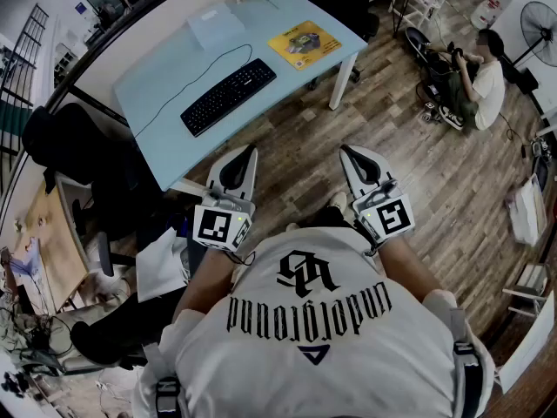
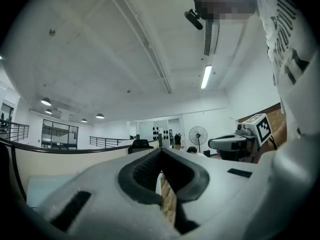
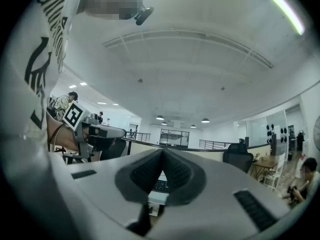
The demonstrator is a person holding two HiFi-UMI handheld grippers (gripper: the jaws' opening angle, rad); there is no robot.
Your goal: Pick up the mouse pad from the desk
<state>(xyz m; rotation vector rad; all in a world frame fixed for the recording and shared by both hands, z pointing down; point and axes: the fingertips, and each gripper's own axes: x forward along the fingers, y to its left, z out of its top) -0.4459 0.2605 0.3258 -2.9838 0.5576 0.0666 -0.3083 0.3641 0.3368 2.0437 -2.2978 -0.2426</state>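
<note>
The yellow mouse pad (image 1: pixel 305 43) lies flat near the right end of the light blue desk (image 1: pixel 165 77). It sits to the right of a black keyboard (image 1: pixel 228 96). My left gripper (image 1: pixel 251 151) and my right gripper (image 1: pixel 346 151) are side by side in front of my chest, over the wooden floor and short of the desk's near edge. Both point level toward the desk, jaws closed tip to tip with nothing between them. In the left gripper view the left gripper (image 2: pixel 161 152) shows its pads meeting. In the right gripper view the right gripper (image 3: pixel 162 150) does too, with the keyboard (image 3: pixel 160 185) below the tips.
A pale sheet (image 1: pixel 216 24) lies at the desk's far side. A black office chair (image 1: pixel 83 159) stands left of the desk. A white desk leg (image 1: pixel 343 81) is at its right corner. A person (image 1: pixel 479 81) sits on the floor far right, near a fan (image 1: pixel 540 20).
</note>
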